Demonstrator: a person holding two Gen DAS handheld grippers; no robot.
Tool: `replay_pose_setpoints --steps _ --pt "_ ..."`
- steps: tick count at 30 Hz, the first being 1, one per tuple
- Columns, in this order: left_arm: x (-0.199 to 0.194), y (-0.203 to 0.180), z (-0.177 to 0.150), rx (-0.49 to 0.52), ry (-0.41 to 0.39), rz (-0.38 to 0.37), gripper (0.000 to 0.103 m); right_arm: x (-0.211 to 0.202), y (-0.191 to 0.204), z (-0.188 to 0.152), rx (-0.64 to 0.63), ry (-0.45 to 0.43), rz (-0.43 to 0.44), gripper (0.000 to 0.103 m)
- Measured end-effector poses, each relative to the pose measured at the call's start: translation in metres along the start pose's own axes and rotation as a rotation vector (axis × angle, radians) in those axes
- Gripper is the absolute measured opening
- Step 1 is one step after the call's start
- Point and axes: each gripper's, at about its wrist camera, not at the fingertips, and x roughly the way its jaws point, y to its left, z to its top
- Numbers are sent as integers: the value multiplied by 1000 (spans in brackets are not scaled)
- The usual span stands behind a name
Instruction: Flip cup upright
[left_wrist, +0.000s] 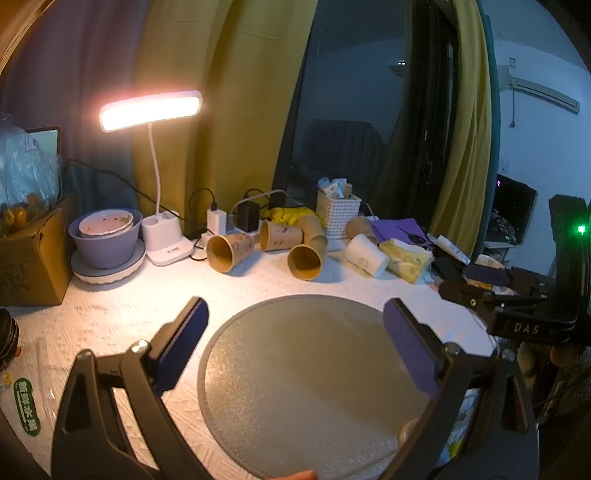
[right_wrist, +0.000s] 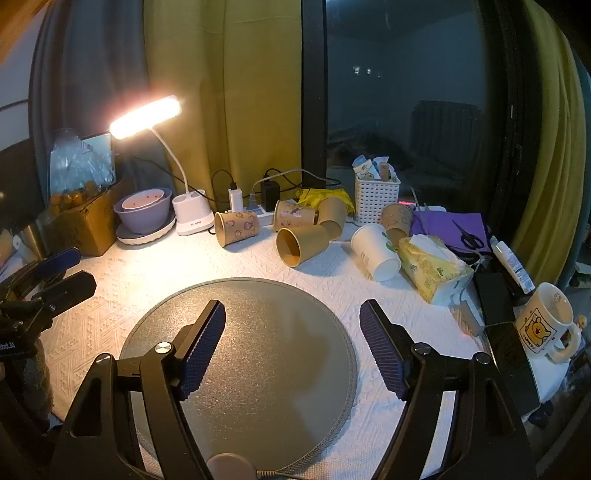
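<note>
Several brown paper cups lie on their sides at the back of the table: one at the left (left_wrist: 229, 252) (right_wrist: 236, 227), one plain cup in front with its mouth toward me (left_wrist: 307, 256) (right_wrist: 301, 243), others behind it (left_wrist: 280, 235) (right_wrist: 293, 215). A white paper cup (left_wrist: 366, 255) (right_wrist: 375, 252) lies on its side to the right. My left gripper (left_wrist: 295, 314) is open and empty above the round grey mat (left_wrist: 295, 387). My right gripper (right_wrist: 291, 317) is open and empty above the same mat (right_wrist: 258, 350). Each gripper shows at the edge of the other's view.
A lit desk lamp (right_wrist: 147, 114) with white base (right_wrist: 192, 216), purple bowls (right_wrist: 144, 212), cardboard box (right_wrist: 86, 225), power strip with chargers (right_wrist: 255, 203), white basket (right_wrist: 376, 201), tissue pack (right_wrist: 432, 269), scissors on purple cloth (right_wrist: 469, 236) and a bear mug (right_wrist: 546, 321) ring the mat.
</note>
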Motion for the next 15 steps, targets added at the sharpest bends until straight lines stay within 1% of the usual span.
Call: replay_pose_setpoints --steps 15 --pt "1 0 0 2 -1 1 96 -1 0 1 1 -2 1 78"
